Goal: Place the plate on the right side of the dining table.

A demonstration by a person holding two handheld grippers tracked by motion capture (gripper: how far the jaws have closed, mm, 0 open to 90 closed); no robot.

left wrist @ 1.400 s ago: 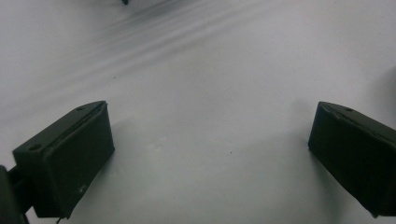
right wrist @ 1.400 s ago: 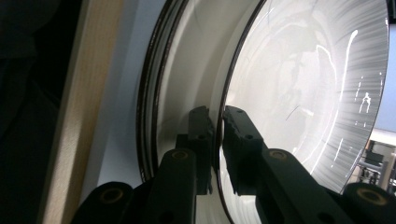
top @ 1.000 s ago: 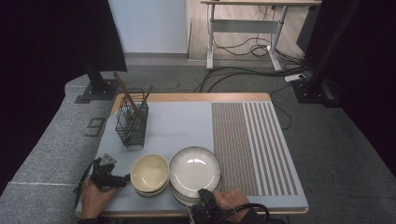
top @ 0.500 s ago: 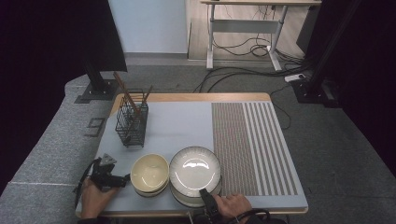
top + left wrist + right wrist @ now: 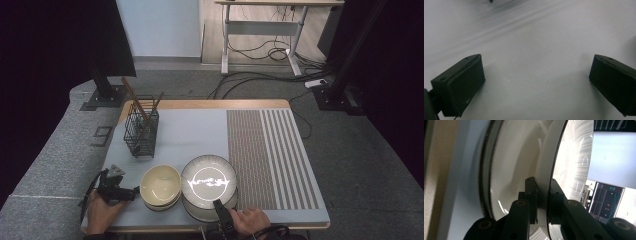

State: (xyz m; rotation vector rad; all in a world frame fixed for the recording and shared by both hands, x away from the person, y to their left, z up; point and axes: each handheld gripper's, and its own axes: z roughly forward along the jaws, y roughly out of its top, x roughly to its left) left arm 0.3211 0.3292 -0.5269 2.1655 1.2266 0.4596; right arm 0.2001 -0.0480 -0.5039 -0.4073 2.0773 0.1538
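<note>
We see the wooden table covered almost wholly by a pale blue-grey mat whose right part bears brown stripes; only a thin wooden margin shows along the far edge. The middle of the mat and the whole striped part lie bare, so there is open room ahead and to the right of the dishes. At the far left stands a black wire basket with brown wooden sticks leaning out of it, well apart from the dishes. Near the front edge sits the round white plate with a dark rim, raised above a second white plate that lies beneath it on the mat; its left rim is just beside the cream-coloured bowl, which rests on another bowl at the left. The front edge of the table is just behind the plates, leaving little room there.

In the high view the right gripper reaches in from the front edge with the person's hand behind it. In the right gripper view we see its two black jaws drawn close with the rim of the upper plate pinched between them, the lower plate showing to the left. The left gripper rests on the mat at the front left corner, just left of the bowls; in the left gripper view its jaws stand wide apart over bare mat, holding nothing.
</note>
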